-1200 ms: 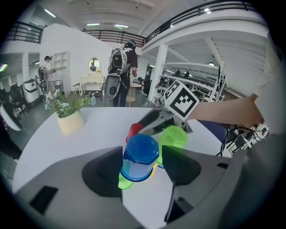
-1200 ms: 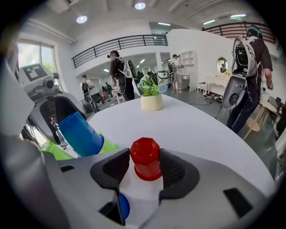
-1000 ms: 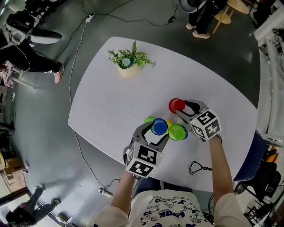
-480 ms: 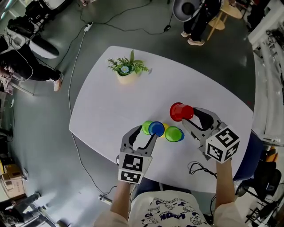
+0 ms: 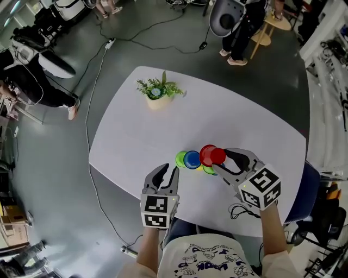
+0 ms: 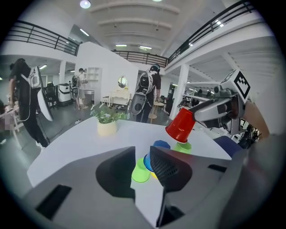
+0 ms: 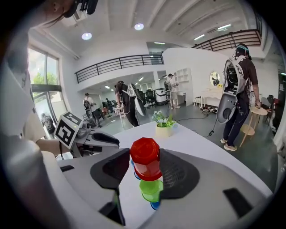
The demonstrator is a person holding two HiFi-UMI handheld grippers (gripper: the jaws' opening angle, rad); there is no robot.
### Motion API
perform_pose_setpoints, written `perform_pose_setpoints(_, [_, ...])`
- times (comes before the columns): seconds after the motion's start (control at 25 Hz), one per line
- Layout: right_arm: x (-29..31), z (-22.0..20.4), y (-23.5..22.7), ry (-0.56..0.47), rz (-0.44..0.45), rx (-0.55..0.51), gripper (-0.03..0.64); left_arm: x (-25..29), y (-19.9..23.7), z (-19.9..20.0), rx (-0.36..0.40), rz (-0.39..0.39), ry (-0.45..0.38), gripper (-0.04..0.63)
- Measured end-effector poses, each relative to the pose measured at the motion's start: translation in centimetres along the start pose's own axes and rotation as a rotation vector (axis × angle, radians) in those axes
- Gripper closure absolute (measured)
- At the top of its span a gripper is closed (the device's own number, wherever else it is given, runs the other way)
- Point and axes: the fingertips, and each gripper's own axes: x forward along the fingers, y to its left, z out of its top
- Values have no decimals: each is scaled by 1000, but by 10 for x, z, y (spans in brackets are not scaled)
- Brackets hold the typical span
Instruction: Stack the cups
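My right gripper (image 5: 220,159) is shut on a red cup (image 5: 209,155), upside down and held in the air. Right under it a green cup (image 7: 151,190) stands upside down on a blue one (image 7: 155,205). To the left a light green cup (image 5: 181,159) and a blue cup (image 5: 192,159) over a yellow one stand on the white table (image 5: 136,136). My left gripper (image 5: 168,172) sits just short of that pair, its jaws closing with nothing between them. In the left gripper view its right jaw hides part of the blue cup (image 6: 160,144).
A potted plant (image 5: 157,92) stands at the table's far left. A black cable (image 5: 242,206) lies near the front right edge. People and a chair (image 5: 225,16) are on the floor beyond the table.
My left gripper has let go of the blue cup, pulled back towards me and narrowed its jaws. My right gripper has carried the red cup left, over the green cup.
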Motion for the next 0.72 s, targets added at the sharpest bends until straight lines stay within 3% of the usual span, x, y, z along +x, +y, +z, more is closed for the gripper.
perform_pose_setpoints(0.16, [3,-1,11,16,11,-6,391,-15,5,-6,12,37,0,522])
perform_pose_setpoints(0.72, [15,-10,22,55,-7,-54,387,-46,17,-28,-25,72,18,523])
